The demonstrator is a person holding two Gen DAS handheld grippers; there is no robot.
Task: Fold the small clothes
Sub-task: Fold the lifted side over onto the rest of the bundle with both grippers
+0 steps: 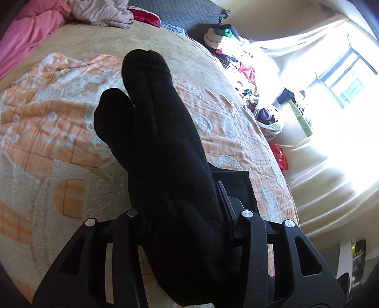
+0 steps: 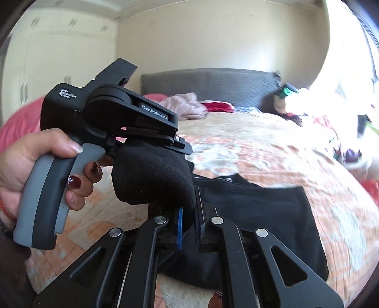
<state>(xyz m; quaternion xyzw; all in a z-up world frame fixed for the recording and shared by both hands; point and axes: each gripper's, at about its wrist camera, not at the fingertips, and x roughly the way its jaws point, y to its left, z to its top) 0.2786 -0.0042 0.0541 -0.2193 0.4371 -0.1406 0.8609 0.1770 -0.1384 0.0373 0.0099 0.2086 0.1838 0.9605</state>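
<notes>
A pair of black socks (image 1: 161,132) hangs between the jaws of my left gripper (image 1: 187,213), which is shut on them above the bed. In the right wrist view the same socks (image 2: 154,173) bulge out under the left gripper (image 2: 180,147), and their lower end sits between the pads of my right gripper (image 2: 188,220), which is shut on it. A black garment (image 2: 260,213) lies flat on the bed under both grippers; its corner shows in the left wrist view (image 1: 239,187).
The bed has an orange and white blanket (image 1: 59,132). Pink bedding (image 1: 30,30) and a crumpled pale cloth (image 1: 101,11) lie near the grey headboard (image 2: 208,85). A pile of clothes (image 1: 239,61) sits by the bright window (image 1: 343,78).
</notes>
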